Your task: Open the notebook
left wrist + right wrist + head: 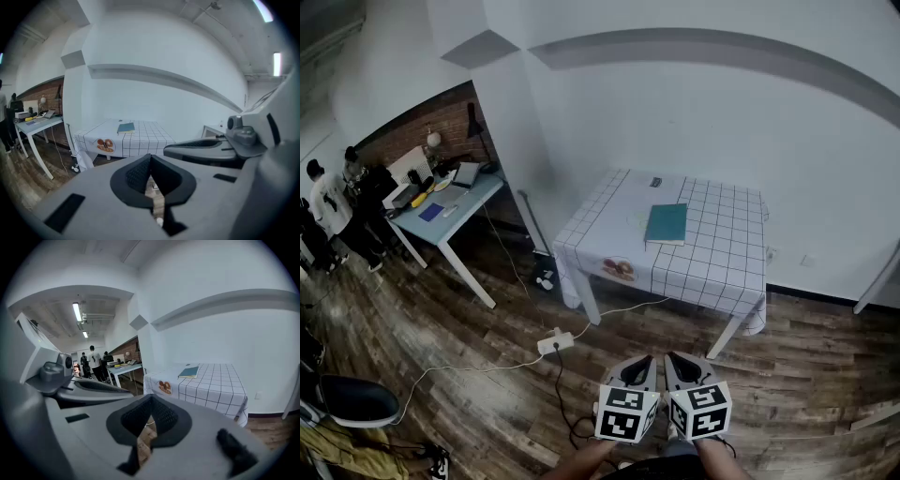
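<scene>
Here's the teal notebook (pixel 666 223), closed and lying flat on the checked tabletop (pixel 712 258), about in the middle and a little toward the wall side. Its edges sit square with the grid lines, and its long axis looks to run from the tabletop's near edge toward the wall (the pale page edge faces the near side; which side the spine is on I can't make out). A small dark item (pixel 655 182) lies further back on the tabletop, and a doughnut print (pixel 620 270) hangs on the cloth's front drop.

Both grippers are well short of the tabletop, out over the wood floor (pixel 469 337). The left gripper (pixel 636 370) and right gripper (pixel 680 367) are side by side and nearly touching, noses toward the tabletop and tipped downward, marker cubes up.

In the left gripper view its fingers (pixel 136 176) are clenched tip to tip on nothing. In the right gripper view its fingers (pixel 138 418) are clenched too, also empty.

A power strip (pixel 555 343) lies on the floor left of the tabletop.
</scene>
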`<state>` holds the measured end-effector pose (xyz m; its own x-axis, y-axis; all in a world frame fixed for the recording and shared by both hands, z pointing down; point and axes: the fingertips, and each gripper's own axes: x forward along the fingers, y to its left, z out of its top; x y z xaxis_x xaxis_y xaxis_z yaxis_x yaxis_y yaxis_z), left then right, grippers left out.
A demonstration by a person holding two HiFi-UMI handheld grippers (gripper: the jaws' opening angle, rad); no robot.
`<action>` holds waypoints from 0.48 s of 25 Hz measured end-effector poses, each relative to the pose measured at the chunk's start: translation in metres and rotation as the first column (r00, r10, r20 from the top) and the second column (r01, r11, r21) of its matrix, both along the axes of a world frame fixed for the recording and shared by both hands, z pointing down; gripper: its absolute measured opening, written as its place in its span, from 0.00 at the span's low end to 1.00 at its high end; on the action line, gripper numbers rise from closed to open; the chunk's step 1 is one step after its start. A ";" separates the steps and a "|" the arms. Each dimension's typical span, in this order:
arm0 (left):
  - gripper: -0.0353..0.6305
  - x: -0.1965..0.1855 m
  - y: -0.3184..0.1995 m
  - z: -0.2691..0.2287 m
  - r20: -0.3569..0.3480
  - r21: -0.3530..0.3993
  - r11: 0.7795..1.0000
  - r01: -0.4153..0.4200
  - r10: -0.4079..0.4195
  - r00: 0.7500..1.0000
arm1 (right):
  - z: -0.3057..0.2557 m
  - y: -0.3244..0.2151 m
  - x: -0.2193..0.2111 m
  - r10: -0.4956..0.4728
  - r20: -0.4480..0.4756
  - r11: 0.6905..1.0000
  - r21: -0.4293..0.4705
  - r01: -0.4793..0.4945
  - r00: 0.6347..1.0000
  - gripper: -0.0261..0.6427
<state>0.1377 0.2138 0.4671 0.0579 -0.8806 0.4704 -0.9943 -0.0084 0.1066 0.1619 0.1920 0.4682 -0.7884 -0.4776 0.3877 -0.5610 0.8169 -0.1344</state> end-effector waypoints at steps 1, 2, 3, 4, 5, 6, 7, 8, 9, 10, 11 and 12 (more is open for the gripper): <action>0.07 -0.001 0.002 0.000 0.001 0.000 1.000 0.001 -0.001 1.000 | 0.000 0.002 -0.001 0.000 0.000 1.000 -0.002 0.000 1.000 0.06; 0.07 -0.003 0.003 0.000 0.001 0.000 1.000 0.003 -0.003 1.000 | 0.000 0.003 -0.003 0.000 0.000 1.000 -0.003 0.000 1.000 0.06; 0.07 -0.004 0.004 0.000 0.001 0.001 1.000 0.004 -0.004 1.000 | 0.000 0.004 -0.005 0.003 0.001 1.000 -0.004 -0.003 1.000 0.06; 0.07 -0.006 0.004 -0.001 0.001 0.003 1.000 0.004 -0.004 1.000 | -0.001 0.004 -0.006 0.009 0.005 1.000 -0.003 -0.009 1.000 0.06; 0.07 -0.006 0.004 -0.002 0.003 0.006 1.000 0.004 -0.004 1.000 | -0.001 0.004 -0.007 0.015 0.008 1.000 -0.002 -0.015 1.000 0.06; 0.07 -0.006 0.004 -0.003 0.004 0.010 1.000 0.003 -0.003 1.000 | -0.002 0.004 -0.008 0.019 0.010 1.000 -0.001 -0.019 1.000 0.06; 0.07 -0.006 0.005 -0.003 0.005 0.015 1.000 0.002 -0.002 1.000 | -0.002 0.005 -0.009 0.020 0.011 1.000 0.001 -0.020 1.000 0.06; 0.07 -0.006 0.005 -0.004 0.004 0.018 1.000 0.003 -0.003 1.000 | -0.002 0.006 -0.009 0.019 0.009 1.000 0.004 -0.019 1.000 0.06; 0.07 -0.007 0.006 -0.004 0.002 0.021 1.000 0.006 -0.006 1.000 | -0.003 0.008 -0.010 0.017 0.007 1.000 0.009 -0.017 1.000 0.06; 0.07 -0.008 0.006 -0.005 -0.002 0.023 1.000 0.010 -0.010 1.000 | -0.003 0.008 -0.010 0.015 0.004 1.000 0.013 -0.015 1.000 0.06; 0.07 -0.009 0.006 -0.005 -0.007 0.024 1.000 0.014 -0.014 1.000 | -0.003 0.009 -0.011 0.013 0.002 1.000 0.015 -0.013 1.000 0.06; 0.07 -0.010 0.006 -0.004 -0.011 0.024 1.000 0.018 -0.017 1.000 | -0.003 0.009 -0.011 0.010 0.001 1.000 0.014 -0.010 1.000 0.06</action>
<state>0.1275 0.2199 0.4631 0.0472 -0.8928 0.4480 -0.9931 0.0063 0.1172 0.1509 0.2010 0.4655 -0.7837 -0.4911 0.3803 -0.5691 0.8130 -0.1229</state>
